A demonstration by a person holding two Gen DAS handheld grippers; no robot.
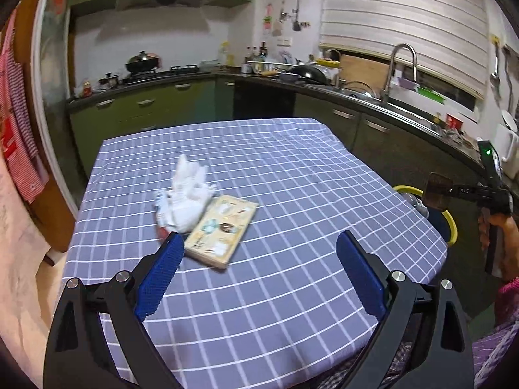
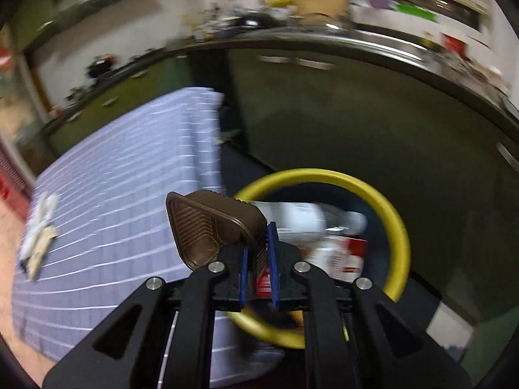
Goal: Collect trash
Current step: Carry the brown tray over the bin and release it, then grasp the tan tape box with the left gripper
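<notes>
My right gripper (image 2: 258,246) is shut on the rim of a brown ribbed plastic tray (image 2: 207,227), holding it above the yellow-rimmed trash bin (image 2: 394,217) beside the table. A white bottle (image 2: 308,218) and red-and-white packaging (image 2: 343,256) lie inside the bin. In the left wrist view the same brown tray (image 1: 438,191) hangs at the right over the bin (image 1: 452,227). My left gripper (image 1: 259,243) is open above the table, with nothing between its blue pads. Ahead of it lie crumpled white tissue (image 1: 185,194) and a small illustrated book (image 1: 223,230).
The table wears a blue checked cloth (image 1: 292,178). Green kitchen cabinets, a stove with pots and a sink with a tall faucet (image 1: 400,68) run behind and to the right. A hand (image 1: 499,236) grips the right tool. Red checked fabric (image 1: 16,123) hangs at left.
</notes>
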